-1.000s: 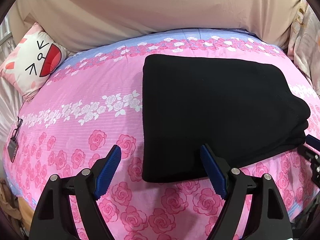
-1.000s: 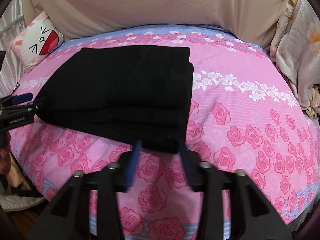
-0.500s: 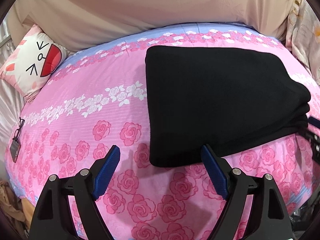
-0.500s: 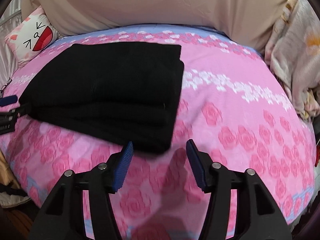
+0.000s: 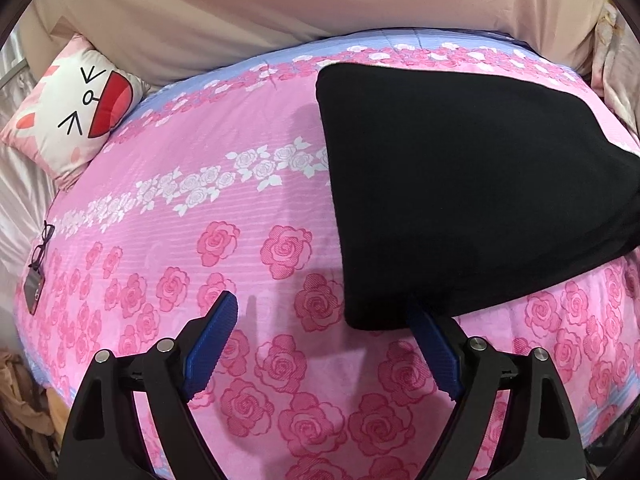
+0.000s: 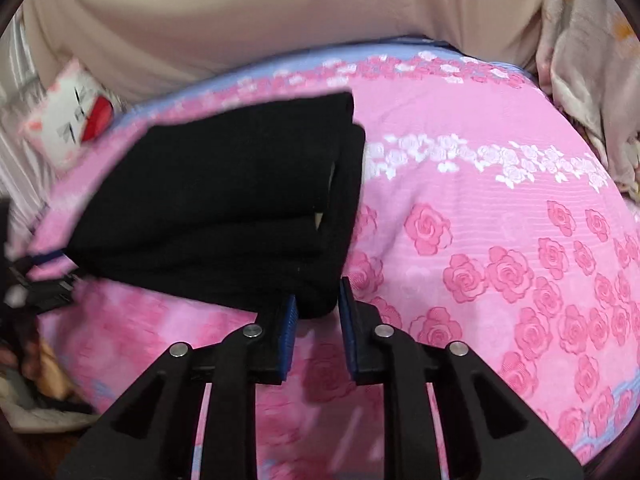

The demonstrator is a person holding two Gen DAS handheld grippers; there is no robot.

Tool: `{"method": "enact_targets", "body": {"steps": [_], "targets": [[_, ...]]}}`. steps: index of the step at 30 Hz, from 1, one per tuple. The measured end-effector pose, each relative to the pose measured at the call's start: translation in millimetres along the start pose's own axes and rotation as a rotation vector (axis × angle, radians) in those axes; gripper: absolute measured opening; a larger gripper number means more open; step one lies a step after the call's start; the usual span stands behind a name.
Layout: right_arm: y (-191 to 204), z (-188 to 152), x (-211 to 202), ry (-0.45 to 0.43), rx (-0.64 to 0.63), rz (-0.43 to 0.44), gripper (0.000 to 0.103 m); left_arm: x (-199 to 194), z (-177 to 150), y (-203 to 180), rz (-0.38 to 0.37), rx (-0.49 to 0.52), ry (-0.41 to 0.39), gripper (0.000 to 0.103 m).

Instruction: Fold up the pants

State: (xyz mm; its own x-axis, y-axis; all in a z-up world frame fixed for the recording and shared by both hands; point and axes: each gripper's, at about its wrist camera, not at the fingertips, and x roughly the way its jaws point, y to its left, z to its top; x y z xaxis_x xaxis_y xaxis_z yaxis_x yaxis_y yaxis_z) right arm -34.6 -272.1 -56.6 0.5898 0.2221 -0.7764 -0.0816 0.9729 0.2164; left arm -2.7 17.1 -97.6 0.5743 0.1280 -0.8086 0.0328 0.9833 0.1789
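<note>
The black pants lie folded in a thick stack on the pink rose bedspread. My left gripper is open at the stack's near left corner; its right finger tip is tucked under the black edge, its left finger is over bare bedspread. In the right wrist view the pants show stacked layers. My right gripper is narrowed around the near right corner of the stack, with black cloth between its blue pads. The left gripper shows blurred at the left edge.
A cartoon-face pillow sits at the far left of the bed. Glasses and a small dark card lie near the bed's left edge. A beige headboard is behind. A pale floral blanket is bunched at right.
My right gripper has closed in from open and moved onto the near right corner of the pants. My left gripper has slid to the left corner, staying open.
</note>
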Motion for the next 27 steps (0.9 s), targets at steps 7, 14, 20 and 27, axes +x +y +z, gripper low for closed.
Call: {"method": "enact_targets", "body": {"steps": [7, 14, 20, 27], "targets": [[6, 13, -21, -0.075, -0.012, -0.003, 0.057, -10, 7, 2, -0.012, -0.007, -0.03, 0.084], [15, -6, -8, -0.016, -0.143, -0.083, 0.055, -18, 7, 0, -0.015, 0.001, -0.044, 0.083], [28, -5, 12, -0.034, -0.179, -0.095, 0.018, -10, 14, -9, -0.004, 0.018, -0.041, 0.083], [-22, -6, 14, 0.0, 0.039, -0.061, 0.016, 10, 9, -5, -0.021, 0.006, 0.01, 0.087]]}}
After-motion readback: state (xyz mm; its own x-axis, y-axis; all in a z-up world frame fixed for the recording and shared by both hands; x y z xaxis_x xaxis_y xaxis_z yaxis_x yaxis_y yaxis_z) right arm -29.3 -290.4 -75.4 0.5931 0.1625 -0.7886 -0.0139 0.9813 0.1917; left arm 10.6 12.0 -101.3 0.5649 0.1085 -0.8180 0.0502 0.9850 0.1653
